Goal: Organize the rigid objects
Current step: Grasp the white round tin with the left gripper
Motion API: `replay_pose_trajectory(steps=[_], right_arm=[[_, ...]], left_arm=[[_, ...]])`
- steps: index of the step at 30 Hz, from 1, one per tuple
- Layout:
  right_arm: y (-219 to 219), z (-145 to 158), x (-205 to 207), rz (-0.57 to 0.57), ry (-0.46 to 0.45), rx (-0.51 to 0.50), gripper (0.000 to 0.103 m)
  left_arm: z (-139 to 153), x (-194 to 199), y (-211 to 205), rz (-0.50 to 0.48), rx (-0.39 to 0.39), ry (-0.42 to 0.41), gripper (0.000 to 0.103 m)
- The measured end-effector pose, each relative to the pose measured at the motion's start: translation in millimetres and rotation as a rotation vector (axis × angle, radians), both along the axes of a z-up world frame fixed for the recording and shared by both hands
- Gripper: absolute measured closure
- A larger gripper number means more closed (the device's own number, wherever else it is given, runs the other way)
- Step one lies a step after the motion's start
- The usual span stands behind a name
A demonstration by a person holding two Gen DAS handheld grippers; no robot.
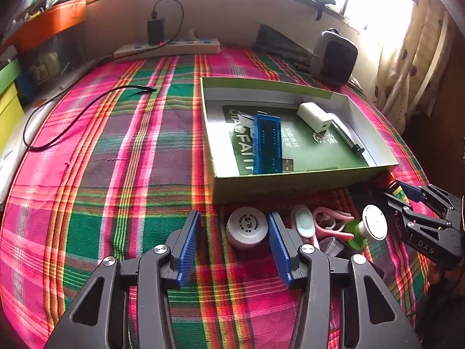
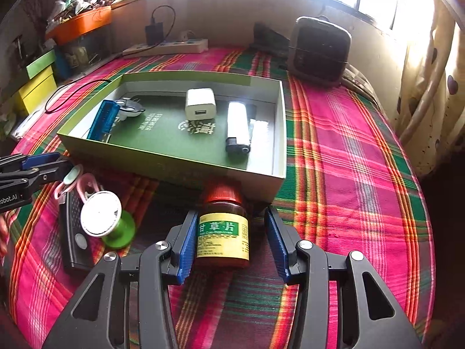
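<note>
Both grippers are spread wide and hold nothing. Between the fingers of the right gripper (image 2: pixel 229 241) lies a brown medicine bottle (image 2: pixel 223 229) with a red cap, on its side, touching the left finger. The left gripper (image 1: pixel 234 238) has a small white jar (image 1: pixel 247 226) between its fingers. Just beside the jar lie pink scissors (image 1: pixel 328 221) and a green spool (image 1: pixel 364 228). Farther back sits an open box (image 2: pixel 151 157) on the plaid cloth (image 1: pixel 116 174). Inside it are a white charger (image 2: pixel 200 103), a blue case (image 1: pixel 267 142) and a white lighter (image 2: pixel 238 128).

Home — plaid bedcover (image 1: pixel 116 174), curtain (image 2: pixel 430 87).
</note>
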State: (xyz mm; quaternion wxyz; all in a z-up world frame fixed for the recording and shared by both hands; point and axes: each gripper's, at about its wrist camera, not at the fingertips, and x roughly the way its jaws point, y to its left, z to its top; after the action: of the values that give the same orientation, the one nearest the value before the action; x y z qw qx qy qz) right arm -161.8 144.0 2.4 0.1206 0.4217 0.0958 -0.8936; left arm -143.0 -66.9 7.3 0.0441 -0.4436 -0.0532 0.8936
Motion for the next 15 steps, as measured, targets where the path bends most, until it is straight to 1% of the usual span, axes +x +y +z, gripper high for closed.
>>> replay_pose_trajectory(steps=[5,9,12,14,15], right_arm=[[3.5,0.3,-1.1,-0.014,0.003,0.004,0.057],[7.8,0.7,-2.5,-0.035,0.002,0.000,0.057],[10.9,0.7,-3.2,-0.045,-0.002,-0.007,0.058],[11.5,0.7,-3.2,-0.045,-0.003,-0.011,0.063],[11.7,1.0,-3.1,-0.047,-0.002,-0.010,0.064]], left_arm=[[0.1,0.6,-2.1,0.003,0.002,0.003,0.057],[-0.1,1.2,-2.0,0.010,-0.014,0.007,0.065],[-0.3,1.2,-4.7,0.018,-0.011,0.008,0.070],[-0.6,1.4,-6.4,0.024,-0.009,0.009,0.073],[-0.6,1.3,-7.0,0.026,-0.008,0.010,0.074]])
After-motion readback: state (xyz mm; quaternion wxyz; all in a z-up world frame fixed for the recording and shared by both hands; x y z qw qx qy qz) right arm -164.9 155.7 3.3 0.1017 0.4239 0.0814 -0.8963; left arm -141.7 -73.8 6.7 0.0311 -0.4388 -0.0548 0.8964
